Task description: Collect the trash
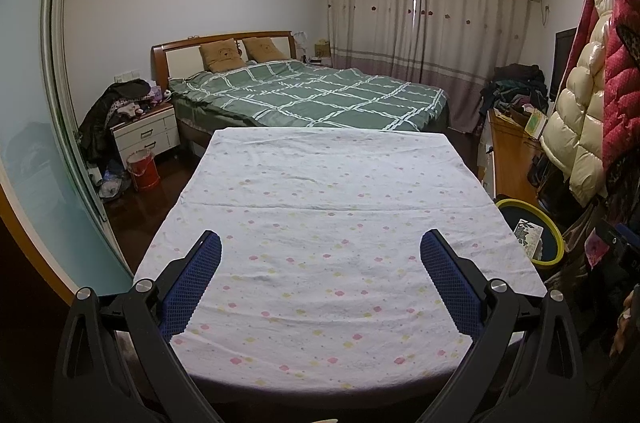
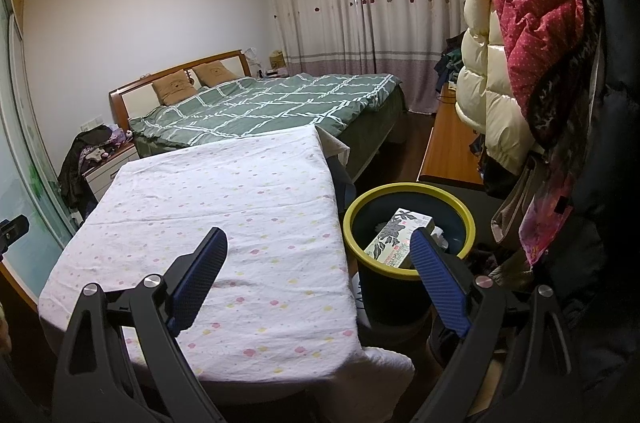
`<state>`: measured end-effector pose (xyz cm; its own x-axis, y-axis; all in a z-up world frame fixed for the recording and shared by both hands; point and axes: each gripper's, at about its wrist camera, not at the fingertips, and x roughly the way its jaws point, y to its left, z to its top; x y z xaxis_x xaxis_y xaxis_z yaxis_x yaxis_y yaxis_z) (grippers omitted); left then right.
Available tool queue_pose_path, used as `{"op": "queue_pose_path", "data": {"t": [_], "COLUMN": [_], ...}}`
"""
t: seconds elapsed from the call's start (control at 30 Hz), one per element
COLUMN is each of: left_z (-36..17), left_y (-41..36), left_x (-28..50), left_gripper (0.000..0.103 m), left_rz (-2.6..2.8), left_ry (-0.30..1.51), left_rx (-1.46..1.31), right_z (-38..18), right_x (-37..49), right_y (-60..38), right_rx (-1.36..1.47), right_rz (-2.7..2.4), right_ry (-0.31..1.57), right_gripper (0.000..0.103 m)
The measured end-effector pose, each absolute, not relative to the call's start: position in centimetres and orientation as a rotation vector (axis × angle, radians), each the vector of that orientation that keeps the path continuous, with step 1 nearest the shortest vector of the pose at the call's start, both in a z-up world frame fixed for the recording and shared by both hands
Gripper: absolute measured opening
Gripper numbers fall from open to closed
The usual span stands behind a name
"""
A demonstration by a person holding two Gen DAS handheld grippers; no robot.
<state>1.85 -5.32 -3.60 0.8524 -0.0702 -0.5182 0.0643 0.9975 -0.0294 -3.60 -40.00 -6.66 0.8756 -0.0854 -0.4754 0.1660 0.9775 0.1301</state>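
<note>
Holding: you're keeping both grippers over the cloth-covered table [image 1: 320,207], nothing gripped in either.
Left gripper [image 1: 320,243]: jaws standing wide apart, empty; blue fingertips [image 1: 206,255] hovering above the near half of the table, pointing toward the bed [image 1: 312,93].
Right gripper [image 2: 318,243]: jaws also spread wide, empty; you're straddling the table's right edge, with the left pad [image 2: 208,255] over the cloth and the right pad [image 2: 430,263] overlapping the bin in view.
Trash bin [image 2: 408,227]: dark bucket with a yellow rim, sitting on the floor just beside the table's right side; also showing at the right edge of the left wrist view [image 1: 532,235].
Trash: a printed carton [image 2: 396,237] with a dark floral pattern is lying tilted inside the bin, one end leaning near the rim; something pale and crumpled is sitting next to it, too small to identify.
Table surface: white cloth with pink and yellow dots is lying flat with light wrinkles.
Background: jackets [image 2: 520,35] are hanging at your right, close to the bin; a nightstand [image 1: 146,133] piled with clothes is standing beside the bed; a red bucket [image 1: 142,169] is sitting on the floor in front of it.
</note>
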Motion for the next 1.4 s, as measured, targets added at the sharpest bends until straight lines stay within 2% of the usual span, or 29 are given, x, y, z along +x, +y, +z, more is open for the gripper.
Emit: {"op": "queue_pose_path", "data": {"t": [1.13,1.33,1.4], "left_z": [-4.5,-5.3,-5.8], "left_y": [-4.8,-4.6,-4.3], "left_x": [2.7,4.8,6.5], "left_gripper": [0.098,0.098,0.098], "left_rz": [-0.098,-0.115,-0.112], "left_ry": [0.563,0.6,0.616], "left_rx": [-0.021,-0.023,-0.024], "right_z": [-7.3,-7.3,-7.4], "right_x": [-3.7,-2.1,-0.6], "right_y": [-39.9,-39.5,-39.2], "right_rx": [0.171,0.159,0.167], "right_rz": [-0.13,-0.111,-0.072], "right_ry": [0.496,0.509,0.521], "right_gripper": [0.088,0.088,0.092]}}
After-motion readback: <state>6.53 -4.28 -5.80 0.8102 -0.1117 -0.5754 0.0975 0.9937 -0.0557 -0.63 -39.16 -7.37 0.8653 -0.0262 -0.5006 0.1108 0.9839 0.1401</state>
